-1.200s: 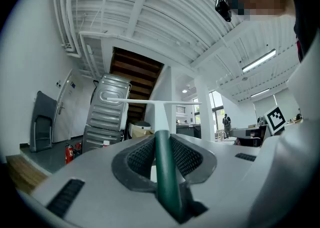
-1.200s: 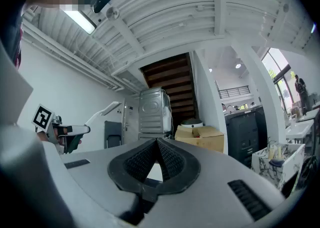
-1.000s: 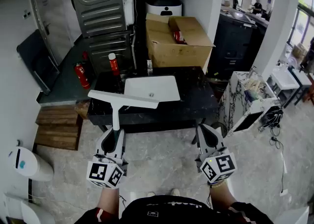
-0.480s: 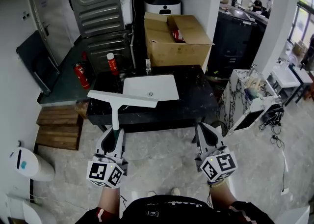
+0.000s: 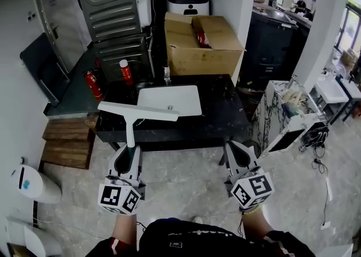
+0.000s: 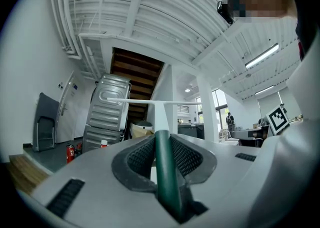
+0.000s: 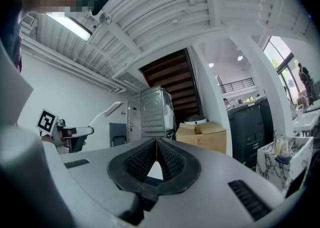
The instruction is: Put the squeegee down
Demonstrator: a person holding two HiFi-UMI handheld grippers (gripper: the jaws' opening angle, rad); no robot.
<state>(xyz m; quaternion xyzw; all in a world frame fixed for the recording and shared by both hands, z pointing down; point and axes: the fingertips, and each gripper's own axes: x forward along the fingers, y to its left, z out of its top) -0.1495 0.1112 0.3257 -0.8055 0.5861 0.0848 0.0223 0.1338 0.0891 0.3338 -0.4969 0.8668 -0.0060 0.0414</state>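
The squeegee has a long white blade on a white stem with a dark green handle. My left gripper is shut on that handle and holds the squeegee out level. The blade hangs over the front edge of the black counter, in front of the white sink. In the left gripper view the blade runs crosswise ahead of the left gripper. My right gripper is shut with nothing in it, its pads meeting. It hangs over the floor just short of the counter.
A cardboard box stands behind the counter, with a grey metal appliance to its left. Red fire extinguishers and wooden steps lie at the left. A marble-patterned stand and cables are at the right.
Both grippers have drifted a little across the room together with the person. The squeegee stays clamped in the left gripper and neither gripper's jaws have changed.
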